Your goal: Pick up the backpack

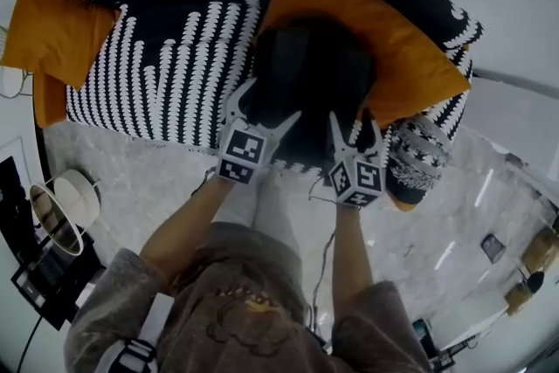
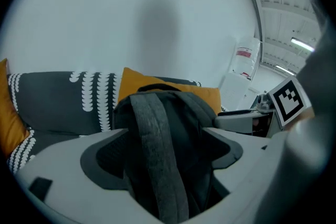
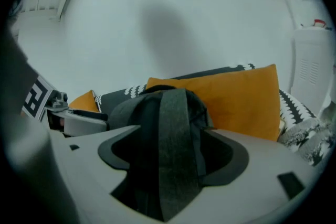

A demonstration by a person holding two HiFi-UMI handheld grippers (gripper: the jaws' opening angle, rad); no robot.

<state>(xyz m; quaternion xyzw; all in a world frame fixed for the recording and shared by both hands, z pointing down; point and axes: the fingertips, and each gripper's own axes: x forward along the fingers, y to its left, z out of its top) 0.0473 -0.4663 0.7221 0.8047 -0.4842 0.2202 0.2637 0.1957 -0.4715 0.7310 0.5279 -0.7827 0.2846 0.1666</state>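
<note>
Backpack [image 1: 310, 79] found on the seat of a black sofa [image 1: 175, 65] with white scalloped stripes, towards its right half, standing upright with its back against a large orange cushion [image 1: 397, 39]. The body is black or very dark grey and rounded at the top, of soft fabric with no print that can be made out. Two broad straps of lighter grey woven webbing run down the side facing the person. The left gripper [image 1: 271, 99] is at the bag's front on the person's left. Its jaws stand spread, with the left strap [image 2: 157, 155] running down the gap between them and dark fabric showing on either side. No pinch on the webbing is evident. The right gripper [image 1: 354, 120] is just beside it at the bag's lower front, jaws likewise apart, with the right strap [image 3: 176, 149] passing through the middle of the opening and not clamped. A second orange cushion [image 1: 57, 26] lies at the sofa's far left end, well apart from the bag. A dark cushion with a white pattern [image 1: 417, 155] rests at the right end, near the right gripper. The floor [image 1: 157, 179] before the sofa is pale and marbled.
</note>
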